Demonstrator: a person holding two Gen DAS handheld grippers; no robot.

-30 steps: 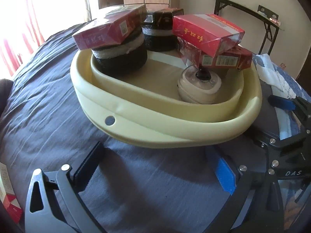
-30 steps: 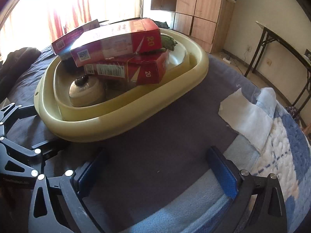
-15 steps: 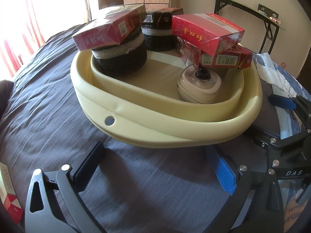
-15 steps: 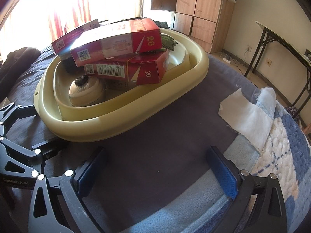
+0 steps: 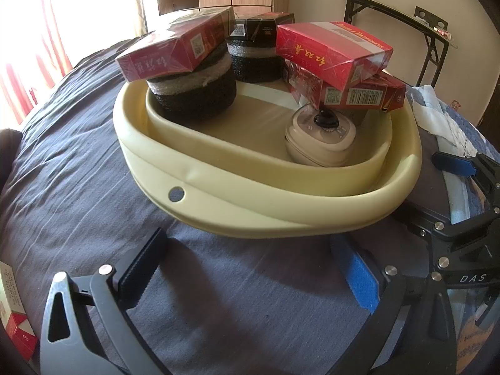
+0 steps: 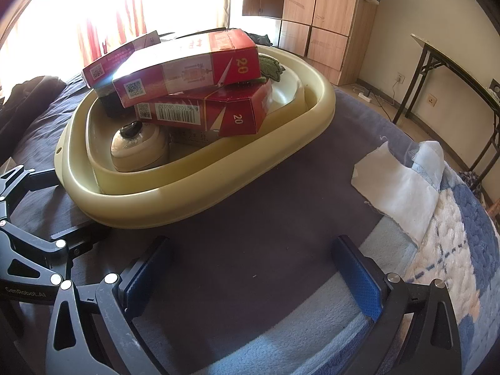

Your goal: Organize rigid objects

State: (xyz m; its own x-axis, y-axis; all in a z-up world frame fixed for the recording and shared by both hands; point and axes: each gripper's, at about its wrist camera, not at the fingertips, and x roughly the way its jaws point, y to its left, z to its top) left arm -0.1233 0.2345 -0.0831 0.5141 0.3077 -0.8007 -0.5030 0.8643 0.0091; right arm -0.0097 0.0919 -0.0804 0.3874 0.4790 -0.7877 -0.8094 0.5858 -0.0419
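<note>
Now we wait near the basin [image 5: 312, 218], both grippers empty.

Our left gripper [image 5: 250, 268] and right gripper [image 6: 250, 268] hover low over the bed [image 6: 265, 218] with jaws wide apart, holding nothing. The red boxes [image 6: 187, 72] lie stacked in the basin, on the foam rings [image 5: 193, 93] and above the cream case [image 5: 318, 143], probably to keep everything inside.

Stacked red cartons [image 5: 334, 51] and foam rolls [image 5: 193, 93] crowd the basin [image 5: 281, 215], leaving open floor only beside the cream case [image 5: 320, 139].
</note>
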